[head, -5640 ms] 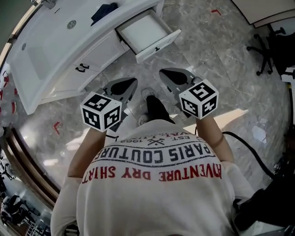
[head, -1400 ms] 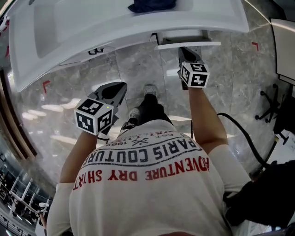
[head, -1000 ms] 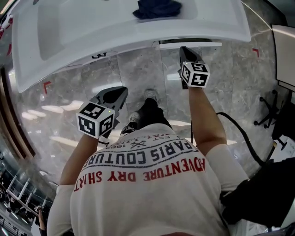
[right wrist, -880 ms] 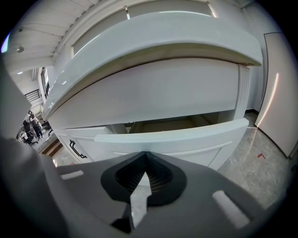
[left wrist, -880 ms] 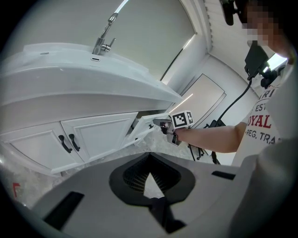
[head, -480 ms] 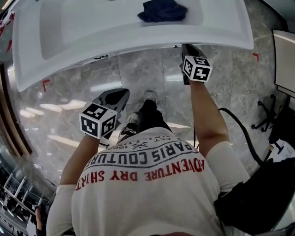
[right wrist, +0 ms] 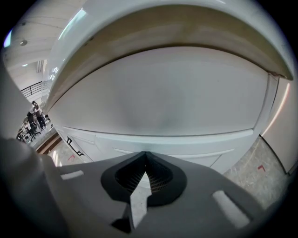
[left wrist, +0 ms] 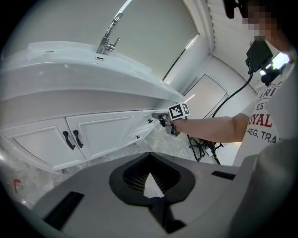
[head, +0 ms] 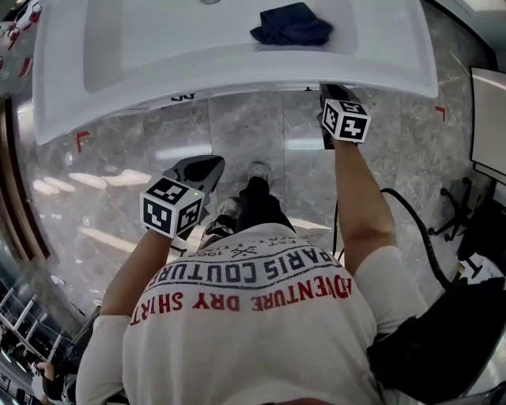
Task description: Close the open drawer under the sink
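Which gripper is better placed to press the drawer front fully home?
Right. The right gripper, jaws shut, has its tips at the drawer front under the counter. The left gripper, also shut, hangs over the floor, apart from the cabinet.

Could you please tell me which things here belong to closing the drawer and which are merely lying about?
In the job:
- white flat drawer front under the sink
- right claw, shut, right up at that front

Lying about:
- dark blue crumpled cloth on the white sink counter
- chrome metal tap
- left claw, shut, held away from the cabinet
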Available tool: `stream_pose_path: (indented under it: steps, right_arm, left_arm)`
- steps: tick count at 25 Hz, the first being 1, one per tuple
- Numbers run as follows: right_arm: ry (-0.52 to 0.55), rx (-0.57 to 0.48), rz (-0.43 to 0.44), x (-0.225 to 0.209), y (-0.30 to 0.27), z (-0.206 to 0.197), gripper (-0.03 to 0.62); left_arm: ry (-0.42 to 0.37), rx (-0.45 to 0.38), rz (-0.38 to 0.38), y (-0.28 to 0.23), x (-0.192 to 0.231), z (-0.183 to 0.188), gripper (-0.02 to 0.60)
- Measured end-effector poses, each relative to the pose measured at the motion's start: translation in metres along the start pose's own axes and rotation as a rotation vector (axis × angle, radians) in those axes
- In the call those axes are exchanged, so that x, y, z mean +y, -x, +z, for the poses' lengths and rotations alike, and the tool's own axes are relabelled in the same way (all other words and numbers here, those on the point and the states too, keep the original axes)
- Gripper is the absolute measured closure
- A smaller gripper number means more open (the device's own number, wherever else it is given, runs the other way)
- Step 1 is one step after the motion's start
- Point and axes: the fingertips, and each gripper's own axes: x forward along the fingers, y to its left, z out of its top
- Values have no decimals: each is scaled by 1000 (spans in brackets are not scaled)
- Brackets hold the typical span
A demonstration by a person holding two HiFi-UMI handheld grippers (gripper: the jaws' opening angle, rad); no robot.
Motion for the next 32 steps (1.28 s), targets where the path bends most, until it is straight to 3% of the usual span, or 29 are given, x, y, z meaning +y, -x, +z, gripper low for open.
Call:
stream_pose_path:
  steps: [6, 13, 16, 20, 24, 32]
  right_arm:
    - [63, 36, 100, 33, 27, -5, 592]
    - [36, 14, 328, 143, 138, -15, 592]
    - [50, -26, 374, 189, 200, -8, 592]
    - [68, -122, 386, 251, 290, 5, 592]
    - [93, -186, 342, 305, 365, -2, 592]
    - [154, -247, 247, 376, 460, -39, 592]
  left_arm:
    - [-24, -30, -19, 2, -16, 8, 581]
    - [-85, -86, -58, 34, -46, 11, 581]
    - [-107, -130, -102, 62, -69, 11, 581]
    - [-219, -191, -163, 116, -108, -1, 581]
    - [-354, -257, -242, 171, -151, -21, 581]
    - [-465, -314, -328, 247, -207, -78, 581]
